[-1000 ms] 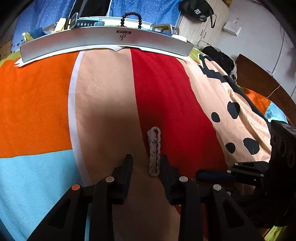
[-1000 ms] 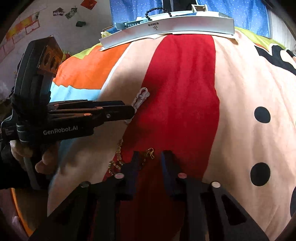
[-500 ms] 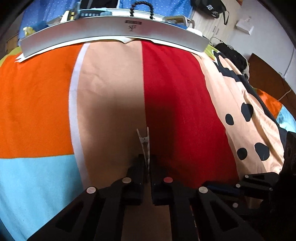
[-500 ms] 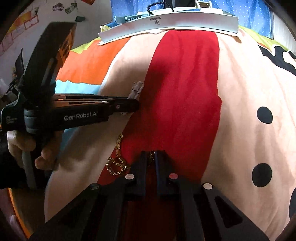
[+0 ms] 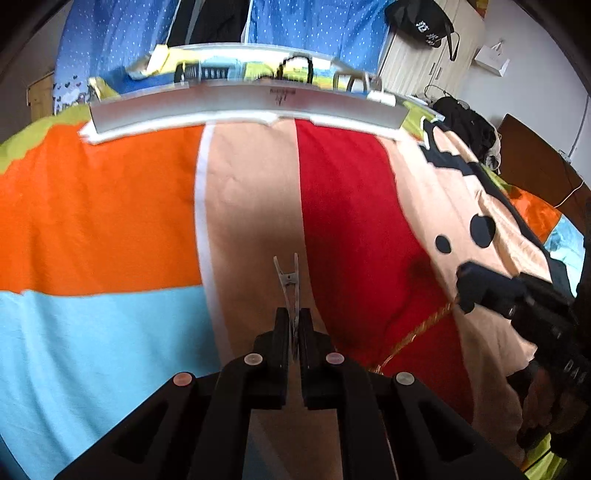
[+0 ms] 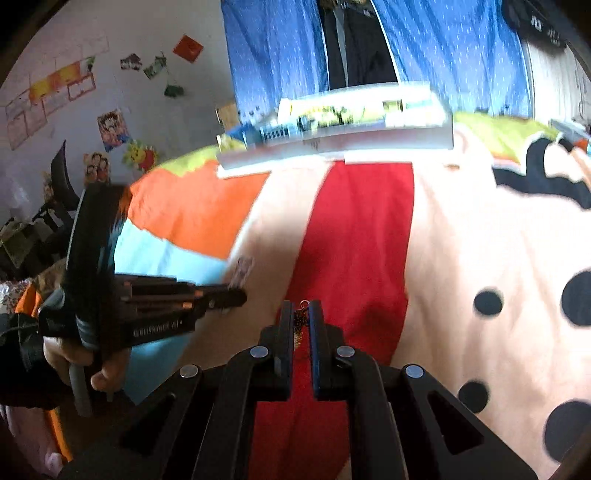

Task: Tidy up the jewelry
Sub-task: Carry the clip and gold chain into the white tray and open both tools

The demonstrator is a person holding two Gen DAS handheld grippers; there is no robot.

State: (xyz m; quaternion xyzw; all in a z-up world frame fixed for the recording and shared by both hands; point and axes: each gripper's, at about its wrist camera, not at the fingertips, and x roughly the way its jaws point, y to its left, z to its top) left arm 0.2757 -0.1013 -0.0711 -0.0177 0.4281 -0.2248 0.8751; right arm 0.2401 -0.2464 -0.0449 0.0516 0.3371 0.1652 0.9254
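My left gripper (image 5: 294, 321) is shut on a white hair clip (image 5: 288, 280), held edge-on above the blanket; it also shows in the right wrist view (image 6: 240, 271). My right gripper (image 6: 300, 314) is shut on a gold chain (image 6: 301, 325), whose clasp sticks out above the fingertips. In the left wrist view the chain (image 5: 421, 328) hangs taut from the right gripper (image 5: 469, 291) down toward the blanket. A white jewelry tray (image 5: 251, 103) with several items sits at the far edge of the bed.
A colourful blanket (image 5: 110, 206) with orange, blue, red and peach patches covers the bed. A black beaded bracelet (image 5: 297, 64) stands up in the tray. A white cabinet with a black bag (image 5: 421, 22) and a dark headboard (image 5: 535, 173) lie to the right.
Both grippers shut on their items, the left on the hair clip, the right on the gold chain, and both have lifted them off the blanket.
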